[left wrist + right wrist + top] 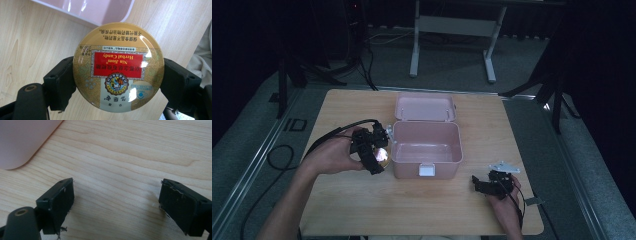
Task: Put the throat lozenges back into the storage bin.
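A round gold candy tin (118, 67) with a red label sits between the two black pads of my left gripper (117, 85), which is shut on its rim. From above, that left gripper (379, 157) hovers over the table just left of an open pink plastic box (427, 142), with the tin (383, 155) glinting at its tip. The box's lid (425, 107) lies folded back behind it. My right gripper (479, 184) rests low near the table's front right, jaws wide apart over bare wood (117, 202), with one pink box corner (22, 142) at the upper left.
The wooden table (362, 200) has free room in front of the box and on its left side. A white latch (426, 170) sits on the box's front wall. Beyond the table stand dark tripod legs (287, 80) and a white desk frame (452, 30).
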A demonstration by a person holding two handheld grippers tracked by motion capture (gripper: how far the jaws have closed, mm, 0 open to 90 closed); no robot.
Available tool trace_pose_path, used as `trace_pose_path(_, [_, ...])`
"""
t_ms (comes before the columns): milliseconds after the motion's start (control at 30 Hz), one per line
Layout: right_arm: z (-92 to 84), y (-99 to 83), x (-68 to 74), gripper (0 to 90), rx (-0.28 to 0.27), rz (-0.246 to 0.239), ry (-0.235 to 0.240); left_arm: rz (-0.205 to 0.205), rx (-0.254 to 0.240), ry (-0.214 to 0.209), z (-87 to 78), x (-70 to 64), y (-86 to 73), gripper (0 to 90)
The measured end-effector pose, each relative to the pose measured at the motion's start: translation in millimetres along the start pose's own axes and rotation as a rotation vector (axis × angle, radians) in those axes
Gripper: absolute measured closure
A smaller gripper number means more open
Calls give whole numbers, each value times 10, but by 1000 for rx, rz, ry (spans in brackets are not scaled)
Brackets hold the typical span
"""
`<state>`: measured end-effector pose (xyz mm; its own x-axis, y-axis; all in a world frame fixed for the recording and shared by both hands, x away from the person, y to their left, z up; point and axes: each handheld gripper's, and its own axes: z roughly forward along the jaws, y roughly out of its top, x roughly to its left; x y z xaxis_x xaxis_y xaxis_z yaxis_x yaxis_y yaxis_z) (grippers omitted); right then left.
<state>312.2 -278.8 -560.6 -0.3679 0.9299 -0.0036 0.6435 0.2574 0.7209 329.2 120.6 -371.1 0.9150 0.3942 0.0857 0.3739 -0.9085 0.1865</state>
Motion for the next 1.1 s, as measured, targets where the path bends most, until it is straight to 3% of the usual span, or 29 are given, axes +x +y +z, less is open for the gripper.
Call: trace_pose_path(1100, [0, 0, 0, 127, 0, 0, 0, 0, -23, -1, -31, 131, 295, 205])
